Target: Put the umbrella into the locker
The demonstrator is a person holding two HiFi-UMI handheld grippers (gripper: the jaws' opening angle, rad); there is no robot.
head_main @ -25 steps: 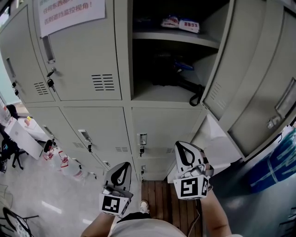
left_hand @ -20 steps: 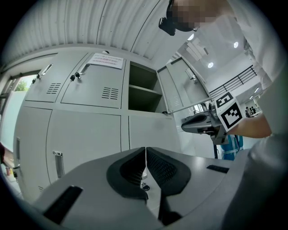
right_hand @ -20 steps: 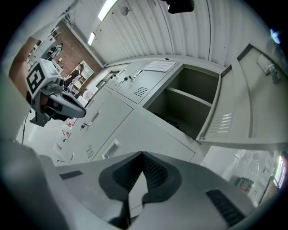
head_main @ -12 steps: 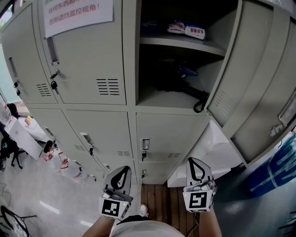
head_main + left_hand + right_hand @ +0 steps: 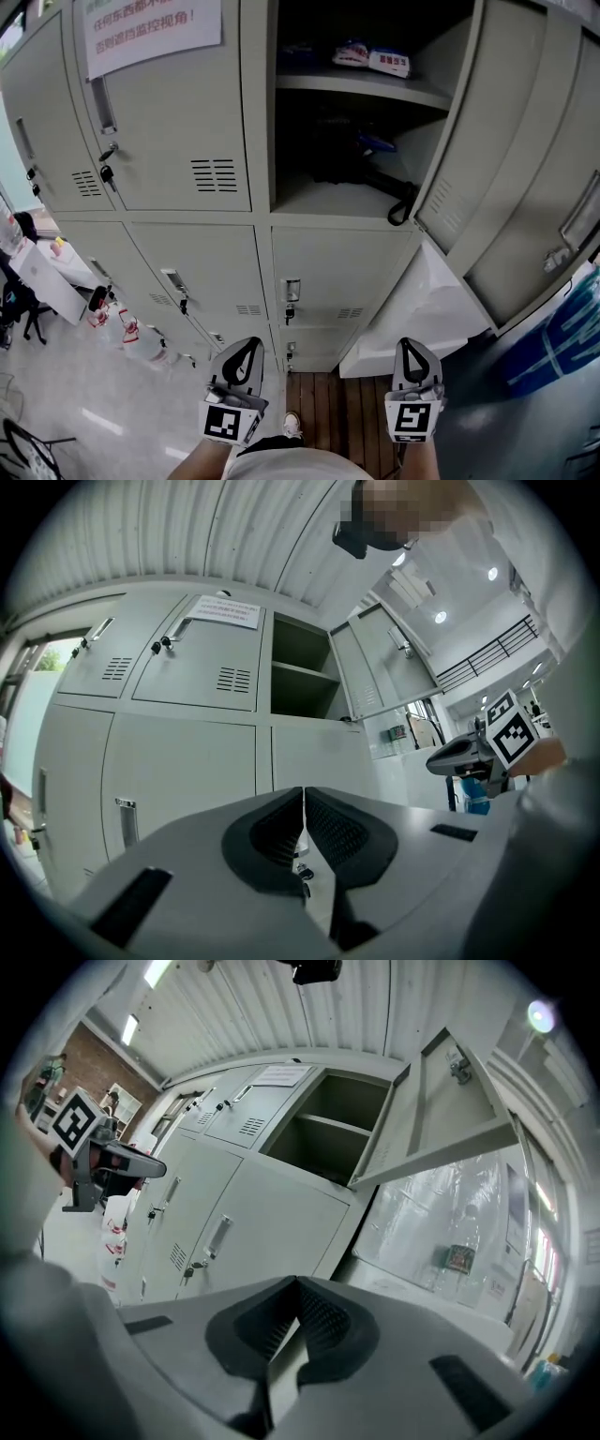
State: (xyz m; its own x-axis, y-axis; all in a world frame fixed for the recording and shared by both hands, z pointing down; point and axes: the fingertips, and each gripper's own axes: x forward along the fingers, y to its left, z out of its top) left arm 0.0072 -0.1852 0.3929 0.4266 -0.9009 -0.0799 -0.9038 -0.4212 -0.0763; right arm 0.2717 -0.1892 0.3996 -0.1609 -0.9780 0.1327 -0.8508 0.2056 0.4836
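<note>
The black umbrella [image 5: 373, 175] lies inside the open locker compartment [image 5: 309, 202], its curved handle [image 5: 401, 207] hooking over the front edge at the right. The locker door [image 5: 487, 159] stands swung open to the right. Both grippers hang low in front of the bottom lockers, well below the umbrella. My left gripper [image 5: 247, 343] [image 5: 304, 789] is shut with nothing in it. My right gripper [image 5: 413, 343] [image 5: 296, 1281] is also shut and empty, below the door's lower corner. The umbrella cannot be made out in either gripper view.
Small packets [image 5: 371, 58] sit on the shelf above the umbrella. Closed lockers with keys [image 5: 105, 173] and a paper notice [image 5: 150, 28] fill the left. A white plastic-covered object [image 5: 422, 309] and a blue thing [image 5: 562, 337] stand at the right. Wooden boards [image 5: 328, 412] lie underfoot.
My right gripper has dropped lower and shifted right, away from the locker, rolling to sit upright. The left gripper has stayed put. The umbrella has not moved.
</note>
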